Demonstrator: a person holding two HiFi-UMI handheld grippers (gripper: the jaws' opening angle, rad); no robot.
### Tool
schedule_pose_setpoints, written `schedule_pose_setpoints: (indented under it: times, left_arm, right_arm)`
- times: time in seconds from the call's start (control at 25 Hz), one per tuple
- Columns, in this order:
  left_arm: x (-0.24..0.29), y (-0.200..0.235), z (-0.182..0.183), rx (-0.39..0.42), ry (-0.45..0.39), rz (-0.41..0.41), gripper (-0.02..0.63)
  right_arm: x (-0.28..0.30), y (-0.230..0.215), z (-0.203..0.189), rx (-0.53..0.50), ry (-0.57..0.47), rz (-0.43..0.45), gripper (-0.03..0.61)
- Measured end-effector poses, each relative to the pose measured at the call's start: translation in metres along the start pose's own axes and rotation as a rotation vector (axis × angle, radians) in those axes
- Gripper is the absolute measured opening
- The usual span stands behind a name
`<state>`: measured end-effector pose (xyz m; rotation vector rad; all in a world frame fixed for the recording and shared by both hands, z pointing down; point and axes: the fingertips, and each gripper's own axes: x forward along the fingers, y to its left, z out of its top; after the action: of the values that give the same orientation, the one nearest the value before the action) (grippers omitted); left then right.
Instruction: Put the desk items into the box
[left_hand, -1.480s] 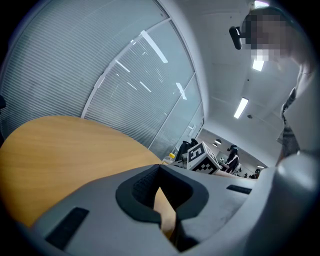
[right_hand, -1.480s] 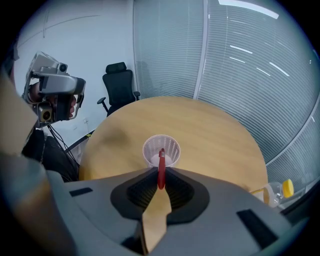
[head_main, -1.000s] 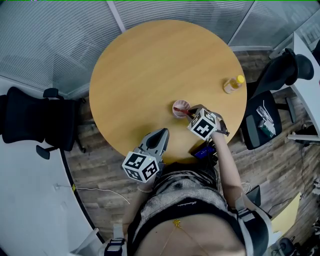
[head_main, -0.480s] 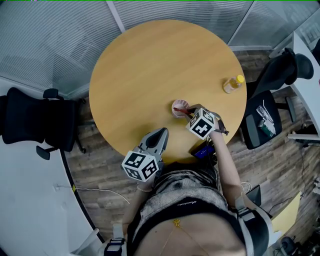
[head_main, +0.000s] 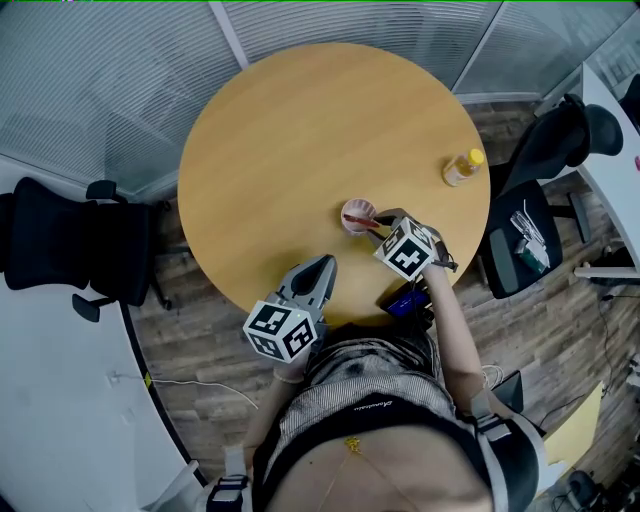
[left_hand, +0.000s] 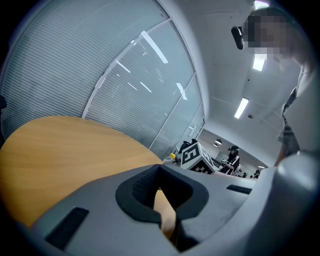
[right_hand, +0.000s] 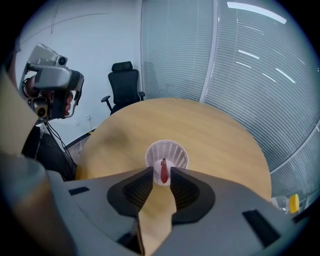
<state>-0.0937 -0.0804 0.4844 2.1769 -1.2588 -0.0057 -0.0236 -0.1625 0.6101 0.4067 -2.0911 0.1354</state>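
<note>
Wood table, mesh cup; blinds, black chair.

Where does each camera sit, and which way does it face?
Head view: on the head, steeply down at the table; torso, left gripper, right gripper show.
Left gripper view: on that gripper, nearly level across the table; shut jaws.
Right gripper view: on that gripper, down at the mesh cup; jaws just opened, red pen between.
All share the table.

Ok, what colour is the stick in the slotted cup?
The stick is red; the right gripper view shows it best.
</note>
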Motion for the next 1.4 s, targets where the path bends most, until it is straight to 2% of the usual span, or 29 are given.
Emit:
schedule_pose_setpoints:
  times: [1.0, 1.4]
  left_arm:
    - [-0.012, -0.020, -0.009, 0.014, -0.011, 0.005, 0.002]
    - [-0.014, -0.027, -0.011, 0.028, -0.011, -0.005, 0.002]
  right_arm:
    - [-0.047, 0.008, -0.007, 0.096, -0.157, -0.061, 0.129]
    - [-0.066, 0.018, -0.008, 0.130, -0.213, -0.081, 0.066]
